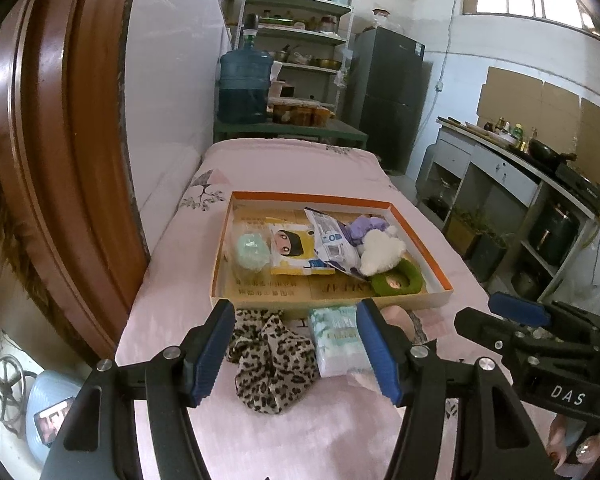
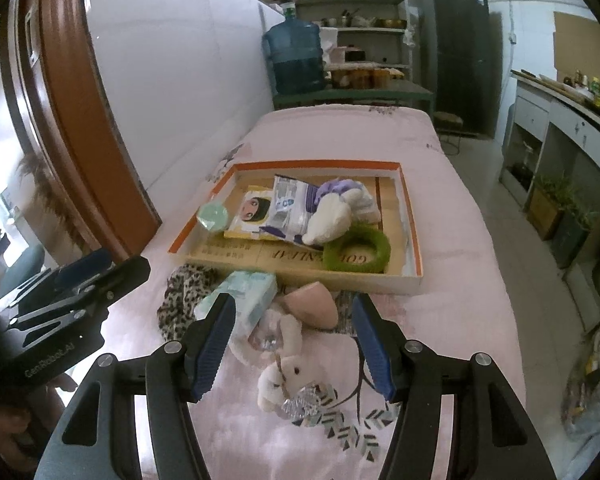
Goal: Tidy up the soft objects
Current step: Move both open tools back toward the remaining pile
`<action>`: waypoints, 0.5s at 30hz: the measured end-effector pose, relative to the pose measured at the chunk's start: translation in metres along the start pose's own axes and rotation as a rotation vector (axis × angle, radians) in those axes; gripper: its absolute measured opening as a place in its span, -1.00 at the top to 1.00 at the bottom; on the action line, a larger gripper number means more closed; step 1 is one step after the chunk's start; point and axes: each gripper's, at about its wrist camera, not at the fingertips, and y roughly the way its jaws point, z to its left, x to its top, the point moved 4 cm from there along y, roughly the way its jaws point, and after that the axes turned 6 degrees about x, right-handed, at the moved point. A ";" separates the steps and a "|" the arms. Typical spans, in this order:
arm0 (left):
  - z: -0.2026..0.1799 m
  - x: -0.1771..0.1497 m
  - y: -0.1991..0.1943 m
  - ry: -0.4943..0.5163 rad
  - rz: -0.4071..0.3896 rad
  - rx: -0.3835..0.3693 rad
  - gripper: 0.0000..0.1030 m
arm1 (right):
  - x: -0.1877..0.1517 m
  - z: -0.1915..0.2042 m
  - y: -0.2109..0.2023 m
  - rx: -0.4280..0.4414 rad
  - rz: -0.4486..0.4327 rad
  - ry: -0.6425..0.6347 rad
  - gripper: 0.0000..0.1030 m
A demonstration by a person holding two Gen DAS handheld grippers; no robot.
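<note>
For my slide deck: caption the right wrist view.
Open right gripper hovers above a white plush toy before the orange-rimmed tray.

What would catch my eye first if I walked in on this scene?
Probably the shallow orange-rimmed box in the middle of the pink bedcover, crowded with soft odds and ends such as a fuzzy green ring. Nearer the camera, a leopard-print cloth and a small white plush toy lie loose on the cover, with two open blue-padded tools hovering over them.

One tray [image 2: 412, 240] sitting on the bed, holding six soft items, four more lying outside, two tissue packs [image 2: 244, 296] among them.
</note>
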 end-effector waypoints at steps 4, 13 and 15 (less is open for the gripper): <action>0.000 -0.006 -0.005 -0.003 -0.008 -0.008 -0.22 | -0.010 0.000 -0.002 -0.005 0.011 -0.003 -0.21; 0.010 -0.021 -0.011 -0.050 -0.028 -0.028 -0.22 | -0.034 -0.005 0.001 0.019 0.030 0.019 -0.21; 0.012 -0.026 -0.010 -0.059 -0.024 -0.031 -0.22 | -0.040 -0.004 0.004 0.033 0.039 0.019 -0.22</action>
